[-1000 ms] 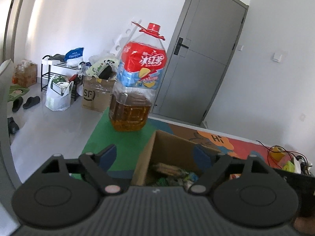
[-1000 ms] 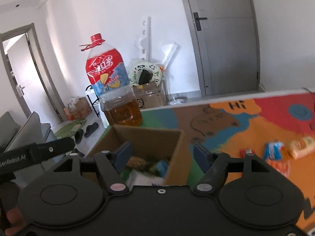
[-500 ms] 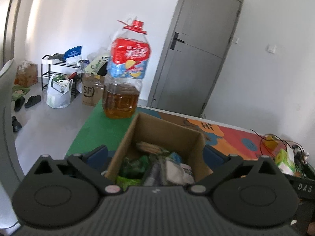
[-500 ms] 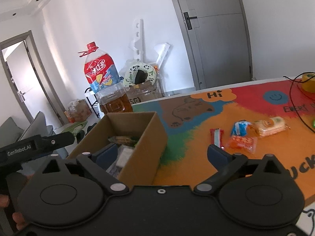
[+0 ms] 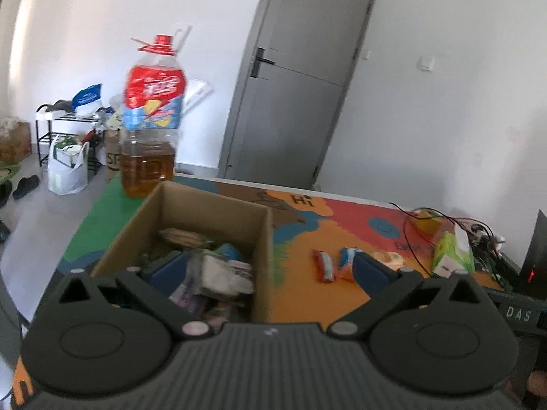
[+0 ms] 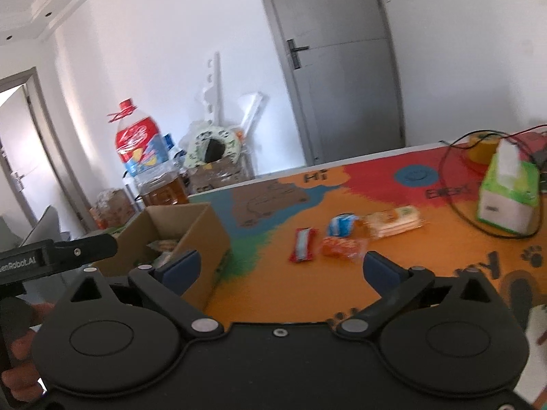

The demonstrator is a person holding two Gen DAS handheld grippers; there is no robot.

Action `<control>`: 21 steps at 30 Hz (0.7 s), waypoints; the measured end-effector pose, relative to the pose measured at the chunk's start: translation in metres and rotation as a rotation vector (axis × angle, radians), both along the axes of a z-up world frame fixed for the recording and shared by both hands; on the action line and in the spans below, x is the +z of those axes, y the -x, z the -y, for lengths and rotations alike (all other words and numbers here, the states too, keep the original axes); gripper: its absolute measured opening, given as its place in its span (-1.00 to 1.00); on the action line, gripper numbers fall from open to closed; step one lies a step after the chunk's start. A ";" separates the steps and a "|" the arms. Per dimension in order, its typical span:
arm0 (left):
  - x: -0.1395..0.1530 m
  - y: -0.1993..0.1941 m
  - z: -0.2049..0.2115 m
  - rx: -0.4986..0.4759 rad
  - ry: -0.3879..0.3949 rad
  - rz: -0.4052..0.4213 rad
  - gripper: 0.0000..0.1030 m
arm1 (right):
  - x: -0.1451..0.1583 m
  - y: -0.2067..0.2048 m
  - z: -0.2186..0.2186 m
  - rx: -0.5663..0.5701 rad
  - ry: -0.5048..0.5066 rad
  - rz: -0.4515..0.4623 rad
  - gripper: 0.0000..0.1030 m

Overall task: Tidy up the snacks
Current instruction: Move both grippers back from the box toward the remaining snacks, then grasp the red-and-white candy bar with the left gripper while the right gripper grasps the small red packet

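Left tongs (image 5: 268, 268): jaws spread wide after opening further, gripping nothing; the right wall of the open brown cardboard box (image 5: 205, 239) of snack packets stands between the pads.
Right tongs (image 6: 280, 270): jaws likewise just opened wide, empty, over bare orange mat (image 6: 273, 294).
Box: just left of the right tongs.
Loose snacks: red wrapper (image 6: 301, 244), orange packet (image 6: 342, 246), blue packet (image 6: 342, 223) and pale cracker pack (image 6: 393, 220) lie just ahead of the right tongs.

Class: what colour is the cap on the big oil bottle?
Red; the cap shows best in the left wrist view.
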State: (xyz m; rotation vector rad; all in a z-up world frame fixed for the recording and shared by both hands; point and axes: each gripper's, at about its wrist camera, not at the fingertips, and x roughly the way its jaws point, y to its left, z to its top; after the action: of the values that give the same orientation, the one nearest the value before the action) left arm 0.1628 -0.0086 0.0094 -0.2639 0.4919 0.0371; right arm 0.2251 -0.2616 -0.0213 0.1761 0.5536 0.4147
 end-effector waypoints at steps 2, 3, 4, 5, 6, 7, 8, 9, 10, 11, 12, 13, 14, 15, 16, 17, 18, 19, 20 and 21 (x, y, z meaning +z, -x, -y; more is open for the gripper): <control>0.001 -0.002 0.012 -0.021 -0.014 0.009 0.98 | -0.001 -0.001 0.010 -0.020 -0.005 -0.002 0.91; 0.002 -0.005 0.016 -0.028 -0.014 0.006 0.97 | -0.001 -0.002 0.014 -0.027 -0.012 -0.007 0.89; 0.002 -0.007 0.020 -0.036 -0.013 0.005 0.96 | -0.002 -0.003 0.019 -0.034 -0.017 -0.011 0.87; 0.001 -0.009 0.025 -0.045 -0.011 0.005 0.95 | -0.002 -0.004 0.022 -0.039 -0.016 -0.012 0.86; 0.001 -0.011 0.029 -0.048 -0.012 0.004 0.95 | -0.003 -0.004 0.026 -0.046 -0.014 -0.011 0.86; 0.001 -0.013 0.032 -0.050 -0.013 0.004 0.95 | -0.004 -0.005 0.029 -0.050 -0.012 -0.011 0.86; 0.001 -0.015 0.035 -0.053 -0.013 0.006 0.93 | -0.004 -0.005 0.032 -0.054 -0.012 -0.013 0.86; 0.000 -0.017 0.038 -0.059 -0.012 0.006 0.90 | -0.005 -0.007 0.036 -0.059 -0.013 -0.016 0.85; 0.000 -0.020 0.042 -0.064 -0.013 0.002 0.87 | -0.007 -0.008 0.040 -0.064 -0.016 -0.020 0.82; -0.001 -0.023 0.045 -0.070 -0.013 -0.003 0.83 | -0.008 -0.009 0.043 -0.068 -0.020 -0.025 0.75; -0.002 -0.025 0.048 -0.075 -0.012 -0.007 0.78 | -0.009 -0.011 0.046 -0.070 -0.025 -0.032 0.71; -0.003 -0.028 0.051 -0.080 -0.009 -0.011 0.74 | -0.010 -0.013 0.049 -0.068 -0.032 -0.038 0.63; -0.005 -0.032 0.054 -0.085 -0.006 -0.016 0.67 | -0.012 -0.015 0.051 -0.068 -0.036 -0.043 0.55; -0.006 -0.035 0.057 -0.090 -0.003 -0.023 0.59 | -0.013 -0.017 0.053 -0.065 -0.040 -0.047 0.51; -0.008 -0.039 0.059 -0.093 0.002 -0.030 0.54 | -0.015 -0.020 0.054 -0.060 -0.046 -0.051 0.46; -0.010 -0.043 0.062 -0.095 0.004 -0.036 0.44 | -0.016 -0.022 0.056 -0.058 -0.052 -0.055 0.42; -0.012 -0.046 0.064 -0.095 0.002 -0.042 0.35 | -0.018 -0.024 0.057 -0.056 -0.057 -0.058 0.39; -0.015 -0.050 0.066 -0.093 0.000 -0.049 0.32 | -0.019 -0.027 0.058 -0.054 -0.062 -0.062 0.30; -0.017 -0.053 0.068 -0.091 0.003 -0.057 0.26 | -0.020 -0.030 0.059 -0.049 -0.068 -0.066 0.17; -0.020 -0.057 0.069 -0.089 0.008 -0.065 0.20 | -0.022 -0.034 0.059 -0.044 -0.074 -0.073 0.11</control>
State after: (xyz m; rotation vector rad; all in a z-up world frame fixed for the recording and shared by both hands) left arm 0.2198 -0.0779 -0.0105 -0.2494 0.5676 -0.0429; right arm 0.2587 -0.3210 -0.0437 0.2747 0.6055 0.3875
